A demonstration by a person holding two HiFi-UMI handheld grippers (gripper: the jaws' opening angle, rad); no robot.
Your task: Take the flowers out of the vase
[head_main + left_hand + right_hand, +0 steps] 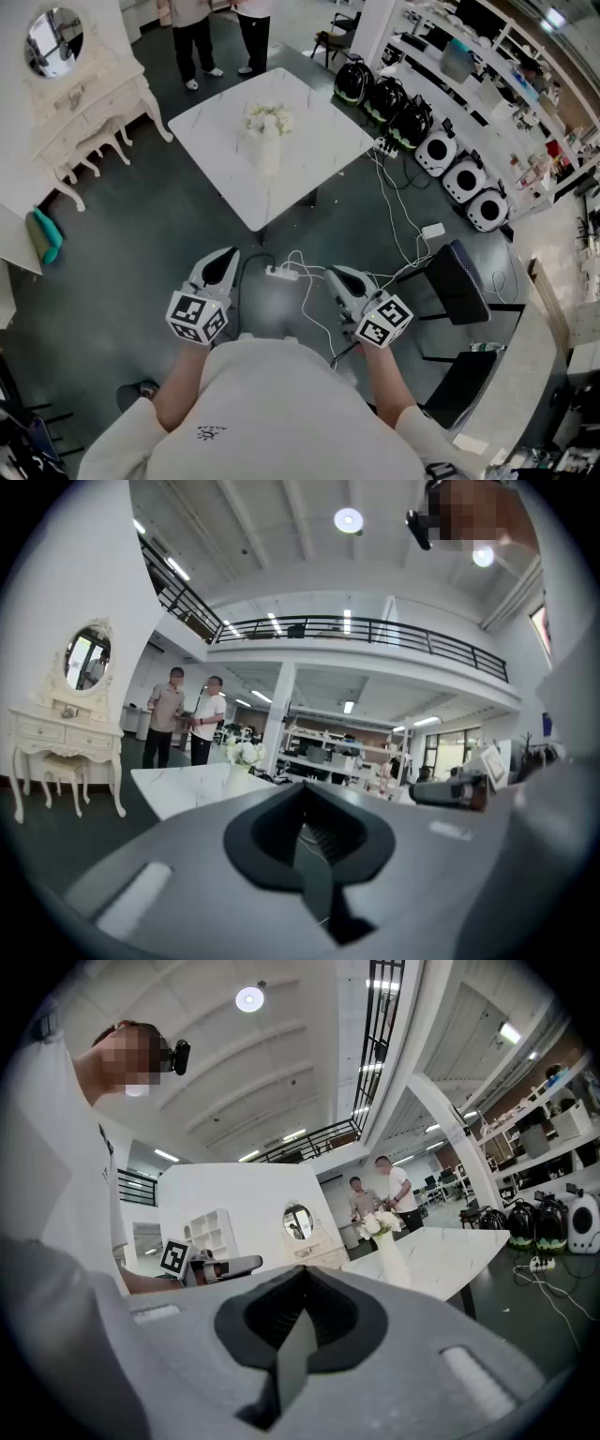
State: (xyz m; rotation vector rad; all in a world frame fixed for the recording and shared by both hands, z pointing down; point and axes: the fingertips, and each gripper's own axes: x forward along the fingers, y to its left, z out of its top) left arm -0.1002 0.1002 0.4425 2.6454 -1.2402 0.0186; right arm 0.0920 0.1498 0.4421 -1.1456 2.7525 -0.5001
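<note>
Head view: taken from above person's head, aimed steeply down and forward. Left tongs (pixel 221 255) and right tongs (pixel 336 274) caught close at bottom edge. Table (pixel 225 122) seen farther ahead, near top centre.

Left gripper view: taken from camera mounted on left tongs, aimed roughly level along jaws. Own housing held very near, lower frame filled by it. Table seen well ahead.

Right gripper view: same mounting on right tongs, left tongs caught alongside.

Shared by all three: table, dressing table (pixel 89 103), two standing people (pixel 197 33).

White dressing table (pixel 89 112) and long shelving (pixel 487 56) flank a dark floor (pixel 112 253).
</note>
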